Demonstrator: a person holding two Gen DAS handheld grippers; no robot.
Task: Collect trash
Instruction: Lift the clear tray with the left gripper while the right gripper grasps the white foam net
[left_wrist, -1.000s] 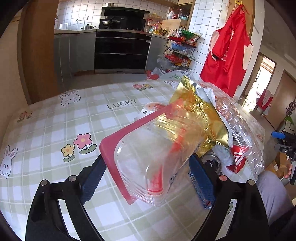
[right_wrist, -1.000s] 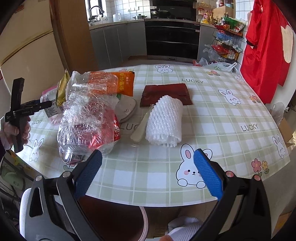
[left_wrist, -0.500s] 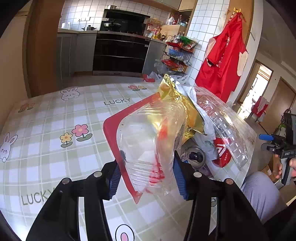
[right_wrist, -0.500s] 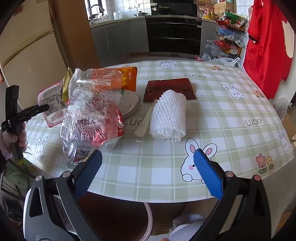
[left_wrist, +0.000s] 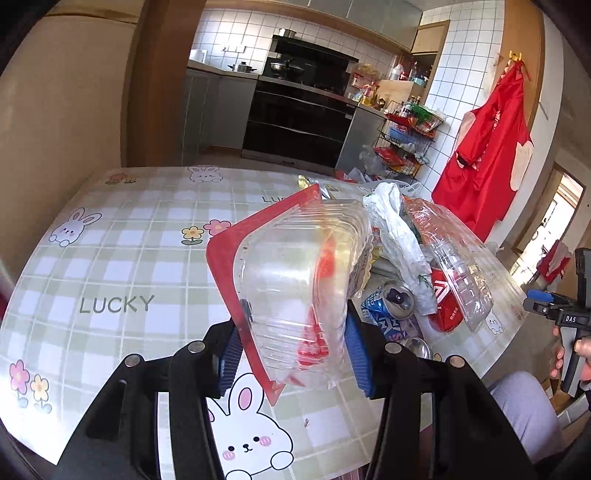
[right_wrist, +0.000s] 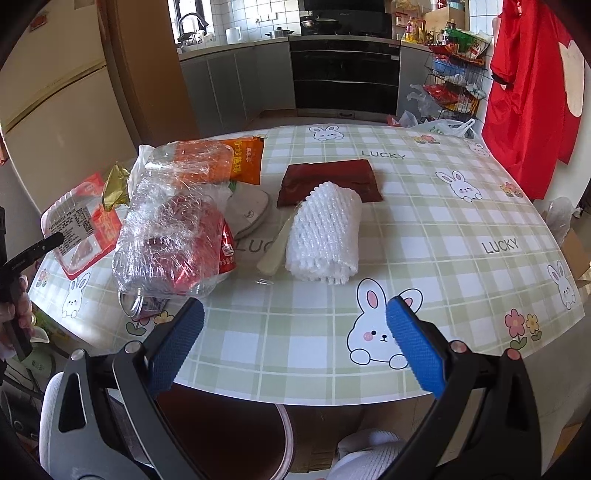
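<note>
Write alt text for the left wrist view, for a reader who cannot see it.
The left gripper clamps a clear plastic clamshell tray with a red backing between its blue pads, lifted over a green checked tablecloth with rabbit prints. Beside it lie a blue drink can, a red can and crumpled plastic wrappers.

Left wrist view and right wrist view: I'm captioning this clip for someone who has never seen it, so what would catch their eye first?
First, the clear plastic tray with a red backing, clamped between the left gripper pads above the rabbit-print tablecloth. Next, the heap of crumpled wrap and cans at the table's left in the right wrist view, with the white foam netting beside it. The right gripper hangs open and empty.
</note>
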